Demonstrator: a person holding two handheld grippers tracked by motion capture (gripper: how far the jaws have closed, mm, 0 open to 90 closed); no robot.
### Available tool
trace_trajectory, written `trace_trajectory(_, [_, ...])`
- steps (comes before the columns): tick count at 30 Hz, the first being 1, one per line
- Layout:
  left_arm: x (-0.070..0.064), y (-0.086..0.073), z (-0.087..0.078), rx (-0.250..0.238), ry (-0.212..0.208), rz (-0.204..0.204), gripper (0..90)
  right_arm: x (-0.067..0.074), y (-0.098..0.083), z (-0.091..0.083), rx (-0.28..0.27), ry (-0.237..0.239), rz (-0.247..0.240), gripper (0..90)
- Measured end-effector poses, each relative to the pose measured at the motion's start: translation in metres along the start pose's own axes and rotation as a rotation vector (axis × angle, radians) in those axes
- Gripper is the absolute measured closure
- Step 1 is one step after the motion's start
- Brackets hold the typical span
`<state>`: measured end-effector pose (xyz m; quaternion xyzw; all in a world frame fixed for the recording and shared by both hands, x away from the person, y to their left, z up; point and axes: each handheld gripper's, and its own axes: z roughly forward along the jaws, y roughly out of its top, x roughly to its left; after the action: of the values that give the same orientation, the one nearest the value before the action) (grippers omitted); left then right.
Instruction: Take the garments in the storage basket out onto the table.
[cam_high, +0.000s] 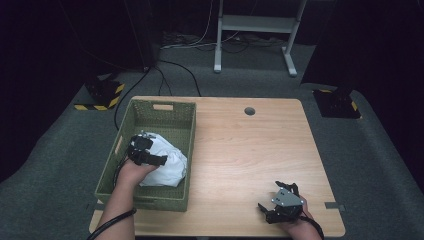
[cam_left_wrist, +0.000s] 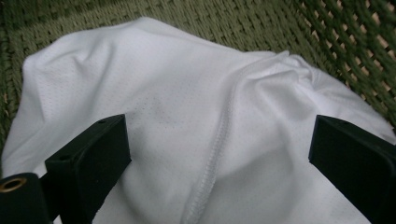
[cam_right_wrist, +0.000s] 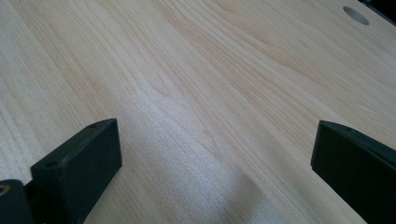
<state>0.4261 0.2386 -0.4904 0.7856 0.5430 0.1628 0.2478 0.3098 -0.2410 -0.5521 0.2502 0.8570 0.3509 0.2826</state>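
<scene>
A crumpled white mesh garment (cam_high: 167, 165) lies in the near half of a green woven basket (cam_high: 160, 111) on the left of the wooden table (cam_high: 240, 150). My left gripper (cam_high: 142, 142) hovers over the garment inside the basket. In the left gripper view its jaws stand wide apart just above the white garment (cam_left_wrist: 187, 107), with a stitched seam running between them, gripping nothing. My right gripper (cam_high: 282, 192) rests low near the table's front right edge, open. In the right gripper view its jaws frame bare wood (cam_right_wrist: 196, 93).
The basket's woven green walls (cam_left_wrist: 327, 28) enclose the cloth closely. A round cable hole (cam_high: 249, 111) sits at the table's far middle, seen also as the hole (cam_right_wrist: 355, 15). A white desk frame (cam_high: 255, 30), cables and striped floor blocks lie beyond the table.
</scene>
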Motion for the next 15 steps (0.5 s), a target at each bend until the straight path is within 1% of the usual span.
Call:
trace_trajectory(1, [0.000, 0.000, 0.000, 0.000, 0.000, 0.000, 5.4, 0.000, 0.000, 0.000, 0.000, 0.000, 0.000, 1.3])
trace_trajectory(7, [0.001, -0.003, 0.008, 0.042, 0.006, -0.008, 4.8, 0.000, 0.000, 0.000, 0.000, 0.000, 0.000, 1.3])
trace_trajectory(11, [0.001, -0.003, 0.011, 0.053, 0.003, -0.005, 4.8, 0.001, 0.000, 0.000, 0.000, 0.001, 0.000, 1.3])
trace_trajectory(12, [0.001, -0.003, 0.012, 0.058, 0.003, 0.004, 4.8, 0.000, 0.000, 0.000, 0.000, 0.001, -0.001, 1.3])
trace_trajectory(15, [0.000, -0.003, 0.013, 0.066, 0.003, 0.011, 4.4, 0.000, 0.000, 0.000, -0.002, 0.002, -0.004, 1.3])
